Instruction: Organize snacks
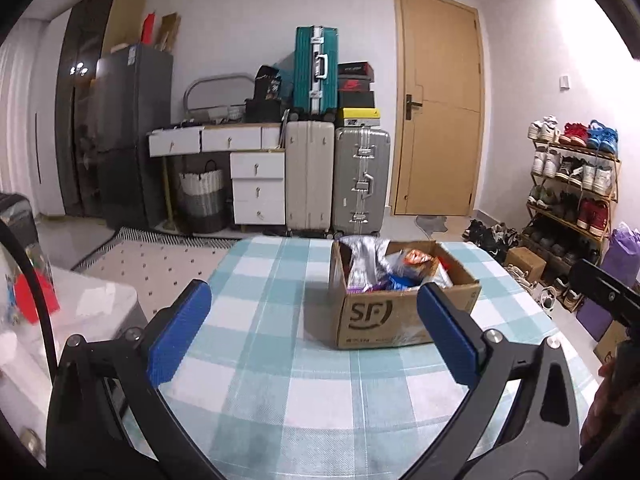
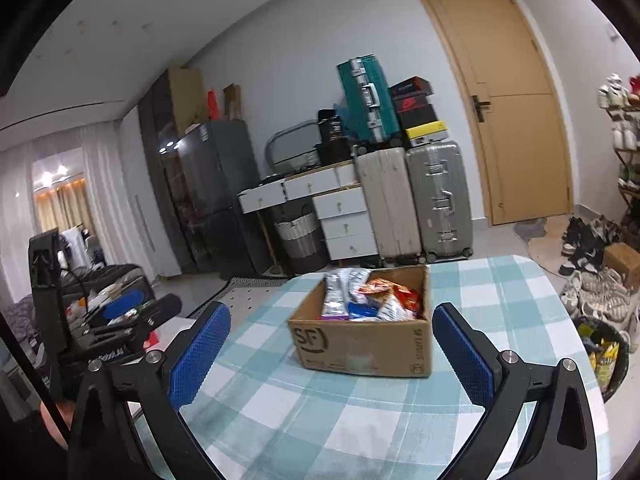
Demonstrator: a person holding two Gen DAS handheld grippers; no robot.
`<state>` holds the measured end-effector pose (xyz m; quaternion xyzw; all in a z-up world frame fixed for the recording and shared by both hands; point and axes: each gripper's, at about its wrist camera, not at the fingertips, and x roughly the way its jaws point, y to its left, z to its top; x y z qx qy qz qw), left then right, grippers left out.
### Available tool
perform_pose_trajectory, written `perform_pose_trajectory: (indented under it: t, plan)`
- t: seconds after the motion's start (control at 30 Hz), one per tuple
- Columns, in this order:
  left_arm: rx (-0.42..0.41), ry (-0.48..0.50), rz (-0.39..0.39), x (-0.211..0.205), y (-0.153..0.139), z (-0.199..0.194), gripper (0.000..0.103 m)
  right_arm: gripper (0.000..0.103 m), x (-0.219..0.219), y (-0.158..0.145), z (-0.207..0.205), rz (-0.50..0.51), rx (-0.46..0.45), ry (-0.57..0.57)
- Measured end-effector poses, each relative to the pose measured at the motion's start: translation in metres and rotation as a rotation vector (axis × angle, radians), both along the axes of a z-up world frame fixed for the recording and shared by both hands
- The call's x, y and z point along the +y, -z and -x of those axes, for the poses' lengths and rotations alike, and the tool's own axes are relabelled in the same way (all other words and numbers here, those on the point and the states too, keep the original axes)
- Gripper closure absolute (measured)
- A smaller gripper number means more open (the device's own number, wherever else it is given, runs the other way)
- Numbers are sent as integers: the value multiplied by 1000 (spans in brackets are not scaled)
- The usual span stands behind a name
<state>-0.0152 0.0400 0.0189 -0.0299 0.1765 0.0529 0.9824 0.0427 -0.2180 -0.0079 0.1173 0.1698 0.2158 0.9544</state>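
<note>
Standing against the white wall (image 1: 240, 8): teal suitcase (image 1: 316, 70) topping beige suitcase (image 1: 309, 176) beside silver suitcase (image 1: 362, 180), white drawer unit (image 1: 258, 188), dark refrigerator (image 1: 128, 136). Closing off the right: tan door (image 1: 440, 100), crowded shoe rack (image 1: 572, 184).

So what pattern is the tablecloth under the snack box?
A light teal and white check; the tablecloth shows best in the left wrist view.

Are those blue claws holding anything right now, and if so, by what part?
Nothing is held. The left gripper and right gripper are both open and empty above the checked tablecloth. The snacks lie in the cardboard box.
</note>
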Motion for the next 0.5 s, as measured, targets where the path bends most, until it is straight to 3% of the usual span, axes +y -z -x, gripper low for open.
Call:
perform_pose_trajectory:
  t: [0.17,0.33,0.5]
  plan:
    - [33,22,-10,-7,24,-16,0,0,-1,26,-16,12,75,-5]
    - [39,38,10,-9,28,-27,0,0,-2,29,-12,67,45,25]
    - [55,46,-30,-18,32,-31,0,0,-9,31,-4,71,38,42]
